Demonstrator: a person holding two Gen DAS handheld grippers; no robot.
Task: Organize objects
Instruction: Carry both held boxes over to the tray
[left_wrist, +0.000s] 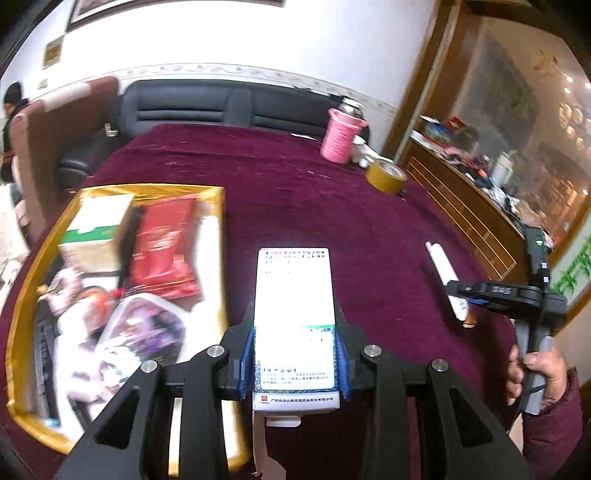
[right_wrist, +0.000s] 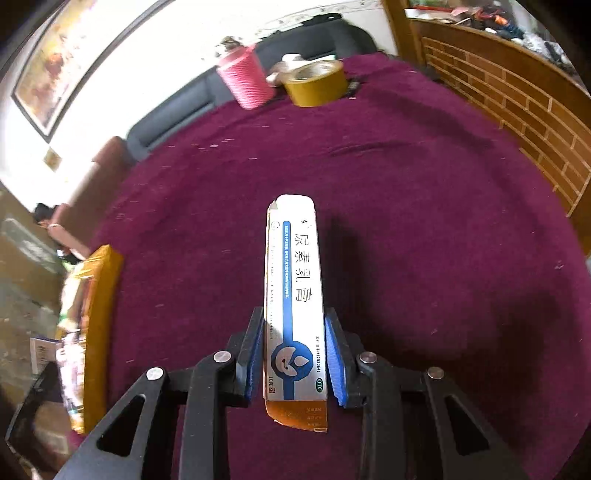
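My left gripper (left_wrist: 294, 354) is shut on a white medicine box (left_wrist: 293, 295) with printed text, held above the maroon tablecloth just right of a gold-rimmed box (left_wrist: 221, 236). That box holds a red packet (left_wrist: 166, 247), a green-and-white carton (left_wrist: 96, 229) and several other packets. My right gripper (right_wrist: 294, 354) is shut on a long white-and-blue ointment box (right_wrist: 293, 280), held over the cloth. In the left wrist view the right gripper (left_wrist: 461, 291) shows at the right with that box (left_wrist: 443, 273) in it.
A pink knitted bottle sleeve (left_wrist: 340, 136) and a brown tape roll (left_wrist: 386, 176) stand at the table's far right edge; they also show in the right wrist view (right_wrist: 245, 79), (right_wrist: 317, 83). A dark sofa (left_wrist: 221, 107) is behind. A wooden cabinet (right_wrist: 517, 99) is at the right.
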